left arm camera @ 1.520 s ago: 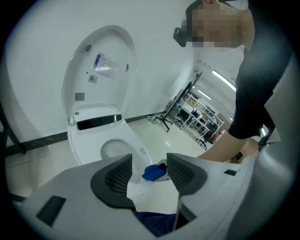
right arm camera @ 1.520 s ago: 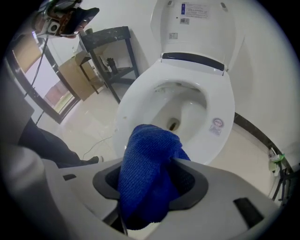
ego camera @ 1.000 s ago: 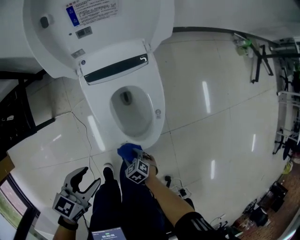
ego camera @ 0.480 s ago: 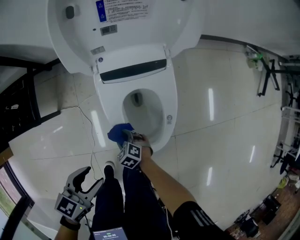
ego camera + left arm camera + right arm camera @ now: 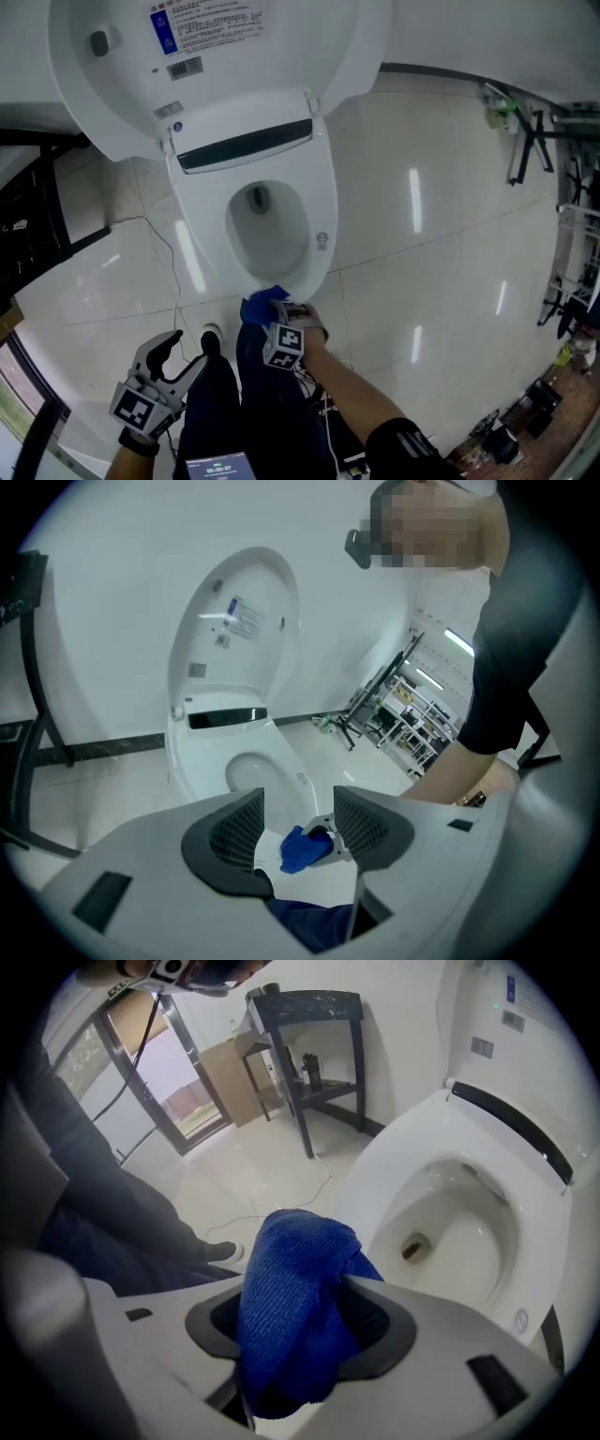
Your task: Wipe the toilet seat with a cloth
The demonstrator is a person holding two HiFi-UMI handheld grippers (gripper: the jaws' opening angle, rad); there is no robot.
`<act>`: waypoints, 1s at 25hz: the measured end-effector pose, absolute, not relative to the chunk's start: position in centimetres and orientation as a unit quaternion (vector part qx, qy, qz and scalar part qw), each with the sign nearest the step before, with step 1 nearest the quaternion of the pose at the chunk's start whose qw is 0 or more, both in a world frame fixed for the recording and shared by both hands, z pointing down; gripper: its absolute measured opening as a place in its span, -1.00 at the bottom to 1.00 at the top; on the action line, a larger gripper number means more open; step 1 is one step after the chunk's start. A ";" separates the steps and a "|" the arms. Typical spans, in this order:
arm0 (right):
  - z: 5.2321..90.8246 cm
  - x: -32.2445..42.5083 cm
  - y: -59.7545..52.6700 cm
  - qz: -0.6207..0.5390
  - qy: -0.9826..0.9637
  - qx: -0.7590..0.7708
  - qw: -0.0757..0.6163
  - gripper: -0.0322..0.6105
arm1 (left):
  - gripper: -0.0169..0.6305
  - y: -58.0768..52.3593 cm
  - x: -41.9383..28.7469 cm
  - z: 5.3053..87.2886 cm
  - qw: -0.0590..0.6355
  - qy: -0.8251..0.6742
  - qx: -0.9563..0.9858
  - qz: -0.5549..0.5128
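Toilet seat (image 5: pixel 322 202): down on the bowl, with the lid (image 5: pixel 206 56) raised behind it. The white ring looks the same all round, so nothing marks which stretches are wiped.
Cloth (image 5: pixel 291 1316): blue, bunched into a wad at the seat's front lip, just ahead of my knees. I cannot tell whether it is touching the lip or a shade off it.
Right gripper (image 5: pixel 279 307): my jaws are clamped on the cloth, which bulges out above and below them.
Left gripper (image 5: pixel 178 361): I hold it low by my left leg, well apart from the toilet, with the jaws apart and nothing between them.
Done, as I judge it: I have the cloth in my grip and have brought it to the front of the ring.
Left, as I judge it: both sides and the back near the hinge. Neither looks any different from the front.
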State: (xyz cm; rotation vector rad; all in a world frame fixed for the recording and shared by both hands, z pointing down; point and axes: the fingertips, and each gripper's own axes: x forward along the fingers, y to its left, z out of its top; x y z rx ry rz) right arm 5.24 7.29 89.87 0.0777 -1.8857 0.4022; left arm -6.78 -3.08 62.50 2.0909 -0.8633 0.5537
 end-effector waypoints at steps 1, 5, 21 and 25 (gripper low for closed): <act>90.0 6.5 7.8 0.176 -0.798 0.036 0.575 -0.13 | -0.20 -3.2 -6.3 62.5 0.395 -0.336 0.826 0.219; 90.6 11.3 9.0 0.200 -0.776 0.059 0.595 -0.13 | -0.20 -3.8 -4.6 62.7 0.393 -0.321 0.831 0.226; 78.4 14.8 -0.4 0.324 -0.794 0.306 0.413 -0.13 | -0.20 -6.2 -1.9 57.2 0.340 -0.305 0.865 0.208; 68.3 14.0 -3.5 0.303 -0.808 0.368 0.346 -0.13 | -0.20 -5.7 -2.2 52.5 0.312 -0.303 0.881 0.185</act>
